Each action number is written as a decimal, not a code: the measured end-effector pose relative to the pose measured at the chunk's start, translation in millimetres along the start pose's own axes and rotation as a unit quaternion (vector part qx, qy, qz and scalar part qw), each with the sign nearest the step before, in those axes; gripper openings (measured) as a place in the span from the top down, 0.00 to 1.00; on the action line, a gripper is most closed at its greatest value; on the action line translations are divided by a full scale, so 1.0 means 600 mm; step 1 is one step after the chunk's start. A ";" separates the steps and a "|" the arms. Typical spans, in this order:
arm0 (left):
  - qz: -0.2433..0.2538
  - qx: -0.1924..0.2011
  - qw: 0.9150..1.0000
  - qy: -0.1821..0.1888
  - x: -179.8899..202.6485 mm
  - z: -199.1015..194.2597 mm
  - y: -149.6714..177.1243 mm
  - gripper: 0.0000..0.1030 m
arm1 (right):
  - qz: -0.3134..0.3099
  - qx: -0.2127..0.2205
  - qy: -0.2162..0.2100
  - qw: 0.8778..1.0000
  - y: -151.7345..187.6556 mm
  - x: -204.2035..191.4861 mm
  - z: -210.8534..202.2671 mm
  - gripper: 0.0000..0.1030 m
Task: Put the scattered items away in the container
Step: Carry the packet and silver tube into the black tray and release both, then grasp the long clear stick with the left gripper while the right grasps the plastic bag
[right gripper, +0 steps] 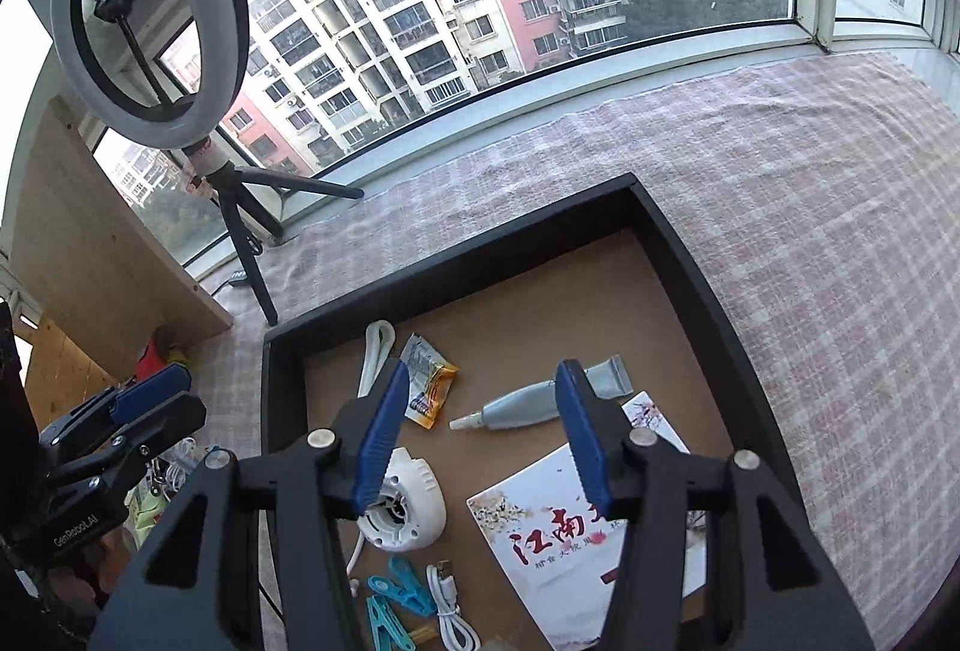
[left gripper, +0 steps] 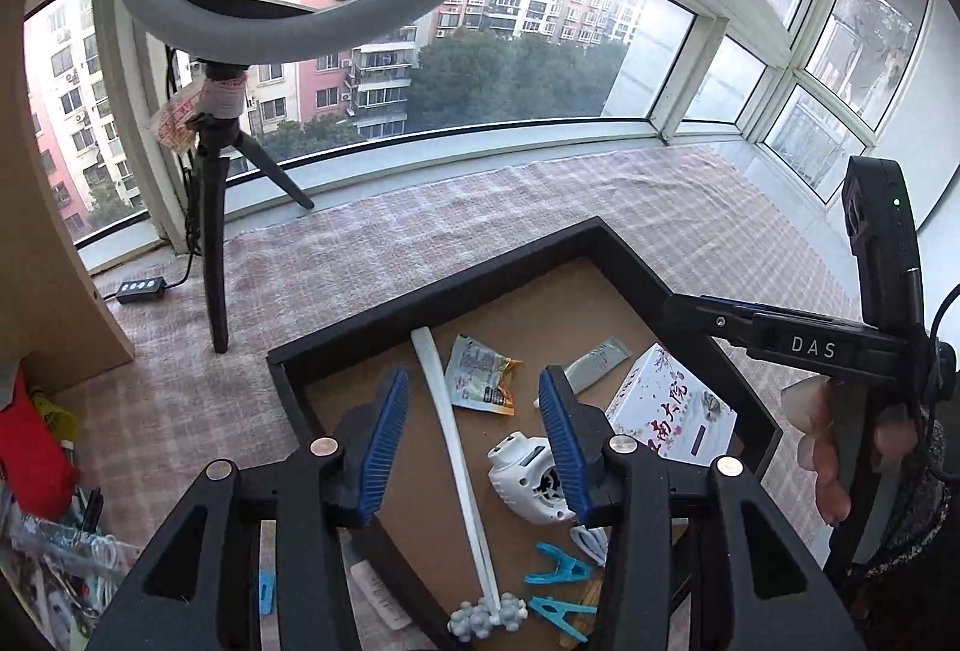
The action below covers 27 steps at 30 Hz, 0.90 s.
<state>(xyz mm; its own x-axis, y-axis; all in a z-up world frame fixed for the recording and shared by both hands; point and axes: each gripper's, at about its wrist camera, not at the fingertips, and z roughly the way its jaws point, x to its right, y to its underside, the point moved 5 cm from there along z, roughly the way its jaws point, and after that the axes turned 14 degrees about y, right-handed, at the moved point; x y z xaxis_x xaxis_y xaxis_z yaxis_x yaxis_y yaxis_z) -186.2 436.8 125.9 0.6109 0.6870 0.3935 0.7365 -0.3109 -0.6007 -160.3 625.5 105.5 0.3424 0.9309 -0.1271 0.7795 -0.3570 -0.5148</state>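
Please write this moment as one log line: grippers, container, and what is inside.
left gripper: open, empty | right gripper: open, empty | container: holds box, tube, fan, clips

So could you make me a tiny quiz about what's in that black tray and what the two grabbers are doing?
1. True or false: the white box with red characters lies inside the black tray.
2. Which lies nearest the grey tube? A) snack packet B) ring light C) blue clothes pegs
3. Fill in: both the left gripper and the right gripper have their jaws ____, with nothing held between them.

Key: 1 true; 2 A; 3 open.
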 end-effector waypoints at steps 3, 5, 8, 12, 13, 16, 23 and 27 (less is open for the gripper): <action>-0.008 -0.001 1.000 -0.014 -0.017 -0.035 0.021 0.58 | -0.010 0.008 -0.007 1.000 0.011 -0.015 -0.017 0.51; -0.006 0.005 0.999 -0.032 -0.026 -0.065 0.037 0.58 | -0.015 0.013 -0.017 1.000 0.018 -0.028 -0.029 0.51; -0.018 0.016 0.998 -0.053 -0.047 -0.119 0.069 0.58 | -0.031 0.021 -0.032 0.999 0.030 -0.056 -0.048 0.51; -0.045 0.030 0.995 -0.087 -0.090 -0.206 0.130 0.58 | -0.064 0.027 -0.065 0.996 0.055 -0.108 -0.073 0.51; -0.056 0.034 0.993 -0.097 -0.104 -0.229 0.148 0.58 | -0.074 0.029 -0.070 0.994 0.063 -0.121 -0.079 0.51; -0.087 0.047 0.987 -0.129 -0.153 -0.296 0.202 0.58 | -0.100 0.034 -0.083 0.991 0.086 -0.159 -0.096 0.51; -0.170 0.059 0.967 -0.183 -0.274 -0.429 0.330 0.60 | -0.151 0.024 -0.097 0.983 0.148 -0.247 -0.117 0.51; -0.177 0.055 0.964 -0.191 -0.317 -0.480 0.368 0.60 | -0.175 0.014 -0.100 0.979 0.184 -0.302 -0.121 0.51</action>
<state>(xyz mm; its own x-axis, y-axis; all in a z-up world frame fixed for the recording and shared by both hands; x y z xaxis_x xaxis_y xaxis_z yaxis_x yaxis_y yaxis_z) -56.1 48.2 118.7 0.1599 0.9352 0.3160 0.8311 0.0451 -0.5542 -98.1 411.8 133.1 -0.0552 0.9935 -0.0998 0.8155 -0.0128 -0.5786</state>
